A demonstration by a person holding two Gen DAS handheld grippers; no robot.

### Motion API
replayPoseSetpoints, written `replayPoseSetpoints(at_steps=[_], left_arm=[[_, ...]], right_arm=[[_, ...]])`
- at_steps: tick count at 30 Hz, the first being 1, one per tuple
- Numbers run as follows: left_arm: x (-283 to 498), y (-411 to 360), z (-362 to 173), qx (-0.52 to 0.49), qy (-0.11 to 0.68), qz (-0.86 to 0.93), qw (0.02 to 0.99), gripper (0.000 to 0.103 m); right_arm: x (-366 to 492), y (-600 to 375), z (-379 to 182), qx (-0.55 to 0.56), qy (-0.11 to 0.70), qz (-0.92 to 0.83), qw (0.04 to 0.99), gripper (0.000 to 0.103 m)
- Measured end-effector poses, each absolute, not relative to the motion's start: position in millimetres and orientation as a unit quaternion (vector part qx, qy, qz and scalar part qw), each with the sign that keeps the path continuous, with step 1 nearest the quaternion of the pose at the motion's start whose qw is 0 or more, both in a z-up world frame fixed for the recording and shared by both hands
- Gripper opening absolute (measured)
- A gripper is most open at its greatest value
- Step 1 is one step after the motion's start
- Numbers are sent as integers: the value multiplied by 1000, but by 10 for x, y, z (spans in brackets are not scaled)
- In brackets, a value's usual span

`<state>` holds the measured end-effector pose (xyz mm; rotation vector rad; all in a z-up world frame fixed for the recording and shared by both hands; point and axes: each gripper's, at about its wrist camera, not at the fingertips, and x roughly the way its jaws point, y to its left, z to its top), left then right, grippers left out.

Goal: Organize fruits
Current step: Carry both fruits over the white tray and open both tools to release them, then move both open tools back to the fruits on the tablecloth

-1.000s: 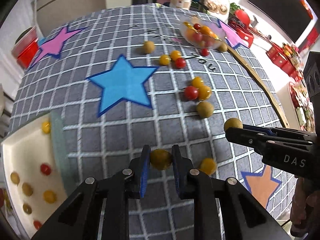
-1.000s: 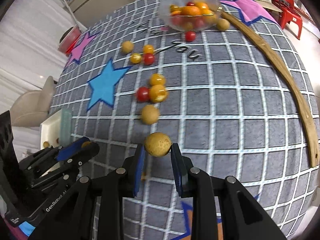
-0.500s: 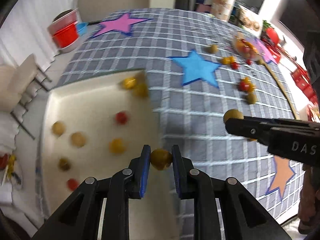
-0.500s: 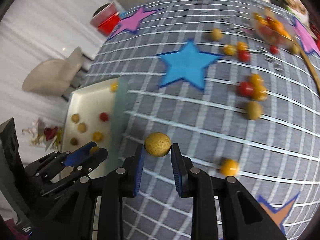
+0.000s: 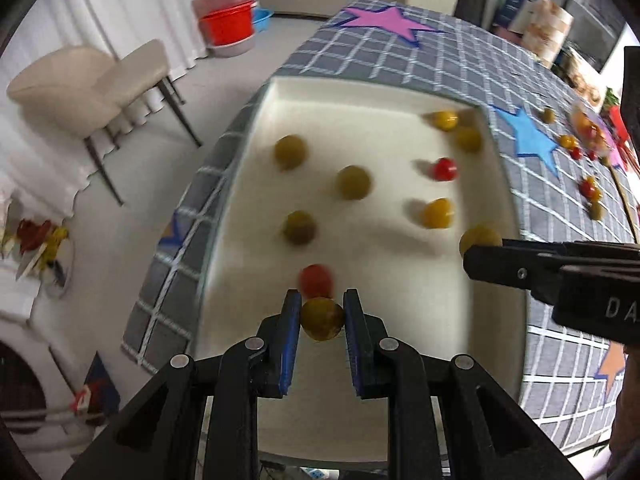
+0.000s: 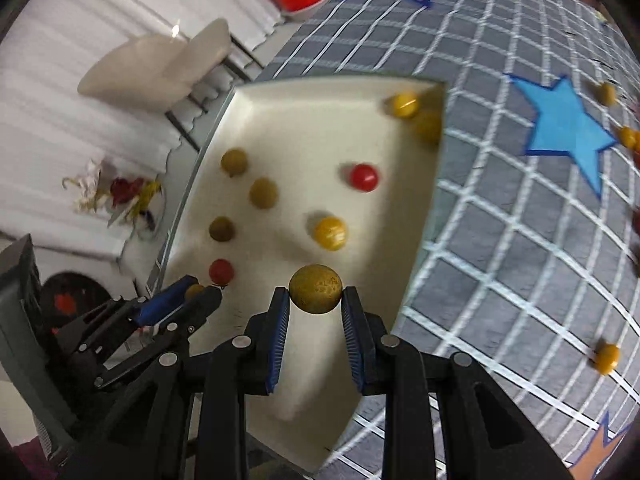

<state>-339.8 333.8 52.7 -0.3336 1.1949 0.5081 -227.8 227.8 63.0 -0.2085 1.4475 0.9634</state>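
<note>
My left gripper (image 5: 322, 308) is shut on a yellow fruit (image 5: 322, 318) above the near part of a white tray (image 5: 360, 92). My right gripper (image 6: 315, 300) is shut on a brownish-yellow round fruit (image 6: 316, 289) above the same tray (image 6: 304, 84). Several red, yellow and olive fruits lie loose in the tray. The right gripper (image 5: 482, 246) also shows in the left wrist view with its fruit (image 5: 478, 237) over the tray's right side. The left gripper (image 6: 200, 292) shows in the right wrist view at lower left.
The tray sits at the edge of a grey grid tablecloth (image 6: 520, 240) with a blue star (image 6: 568, 128). More loose fruits (image 5: 590, 188) and a fruit bowl (image 5: 588, 130) lie far right. A beige chair (image 5: 92, 80) and red tub (image 5: 228, 26) stand beyond the table edge.
Both grippers have swung left from the cloth to above the white tray, each still holding its fruit.
</note>
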Motion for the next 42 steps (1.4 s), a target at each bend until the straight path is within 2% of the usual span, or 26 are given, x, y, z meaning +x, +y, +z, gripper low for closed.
replayPoseSetpoints(at_steps=[11,21,22,23,25,26,27,28,29,34,42], left_arm=[[-3523,3495,300,-171,563,256,767,23],[-3445,3455,310,-137,570,254,769,24],[-3443,3441,314,-134,571,253,770,24],[-3438,3437,317,-132,571,252,770,24],[-3429,3418,330,-128,573,249,770,24],[-3424,3412,334,-124,574,248,771,31],[-3418,3408,343,-120,575,248,771,44],[-3410,3403,356,-117,573,249,772,79],[-3419,3387,398,-114,562,249,781,83],[-3333,3264,470,-90,567,236,784,83],[-3018,2935,780,-46,546,194,814,83]], right_arm=[[-2357,2686,381,-124,642,419,630,29],[-2362,2722,376,-124,642,418,631,31],[-2360,2717,384,-122,644,418,629,36],[-2355,2720,386,-120,644,418,629,45],[-2340,2710,408,-113,644,419,631,54],[-2328,2687,438,-106,642,420,633,57],[-2315,2667,468,-102,641,420,635,59],[-2304,2646,495,-96,640,420,636,64],[-2292,2621,527,-91,639,420,638,69],[-2196,2446,725,-69,626,415,656,76],[-1898,1717,944,-39,615,341,710,77]])
